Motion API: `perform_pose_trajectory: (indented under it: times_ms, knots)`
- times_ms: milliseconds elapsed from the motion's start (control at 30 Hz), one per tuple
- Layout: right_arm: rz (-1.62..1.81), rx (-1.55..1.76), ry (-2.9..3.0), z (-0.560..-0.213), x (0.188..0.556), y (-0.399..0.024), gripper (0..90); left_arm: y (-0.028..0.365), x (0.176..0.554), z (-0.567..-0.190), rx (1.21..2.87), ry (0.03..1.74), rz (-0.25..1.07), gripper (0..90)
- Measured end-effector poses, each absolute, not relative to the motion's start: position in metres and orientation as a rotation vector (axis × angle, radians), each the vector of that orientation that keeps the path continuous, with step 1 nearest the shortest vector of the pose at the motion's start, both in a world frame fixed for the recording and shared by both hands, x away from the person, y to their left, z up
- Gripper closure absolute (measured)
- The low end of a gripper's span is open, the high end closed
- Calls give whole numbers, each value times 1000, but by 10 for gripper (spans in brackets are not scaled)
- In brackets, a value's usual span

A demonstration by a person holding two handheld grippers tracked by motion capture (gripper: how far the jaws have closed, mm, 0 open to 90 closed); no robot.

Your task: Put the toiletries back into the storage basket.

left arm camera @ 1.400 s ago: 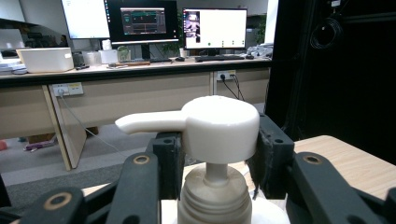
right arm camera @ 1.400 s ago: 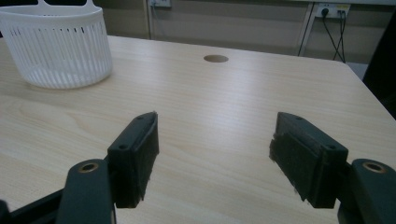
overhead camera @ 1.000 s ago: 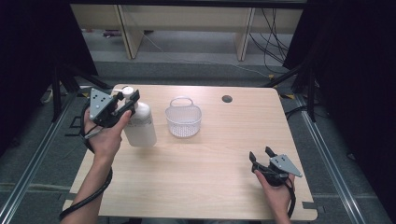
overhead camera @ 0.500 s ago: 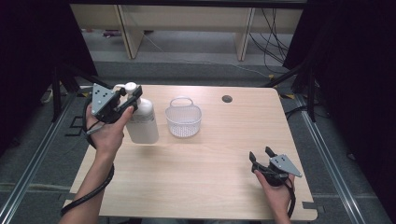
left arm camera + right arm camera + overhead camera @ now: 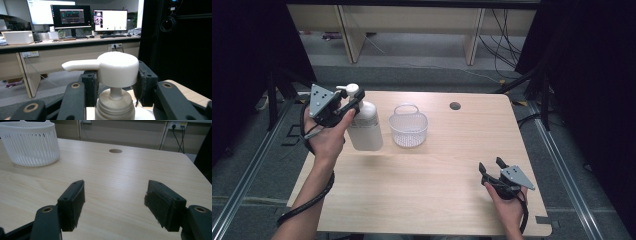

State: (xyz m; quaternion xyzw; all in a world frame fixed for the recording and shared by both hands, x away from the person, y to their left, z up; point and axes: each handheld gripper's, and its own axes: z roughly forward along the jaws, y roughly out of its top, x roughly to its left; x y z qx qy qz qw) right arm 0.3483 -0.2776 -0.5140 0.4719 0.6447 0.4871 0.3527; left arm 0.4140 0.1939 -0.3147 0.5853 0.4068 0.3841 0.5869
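The right gripper (image 5: 115, 206) is seen low over the wooden table (image 5: 120, 177), its two black jaws held wide apart with bare tabletop between them. A white slotted basket (image 5: 30, 143) is set on the table at the upper left. A round hole (image 5: 115, 151) is cut into the tabletop farther back.

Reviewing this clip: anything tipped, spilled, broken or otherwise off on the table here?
Nothing stands out. The pump bottle stands upright, with the left gripper closed around its pump head. The white basket sits upright beside it, apart from it. The right gripper is open over bare table. No spill visible.
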Motion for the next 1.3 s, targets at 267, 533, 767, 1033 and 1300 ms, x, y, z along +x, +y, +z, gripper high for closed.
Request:
perform_pose_trajectory:
  times_ms: [267, 533, 767, 1033, 1300]
  knots:
    - [1246, 1198, 1662, -514, 349, -279, 321, 191, 416, -311, 1363, 939, 892, 593]
    - [1253, 1205, 1667, -514, 349, -278, 321, 188, 418, -306, 1362, 928, 891, 592]
    - [1254, 1204, 1667, -514, 349, -279, 321, 184, 420, -301, 1356, 917, 891, 593]
    - [1245, 1190, 1660, -514, 349, -279, 321, 182, 423, -297, 1353, 908, 893, 593]
    - [1255, 1220, 1671, -514, 348, -278, 321, 179, 426, -295, 1347, 903, 891, 593]
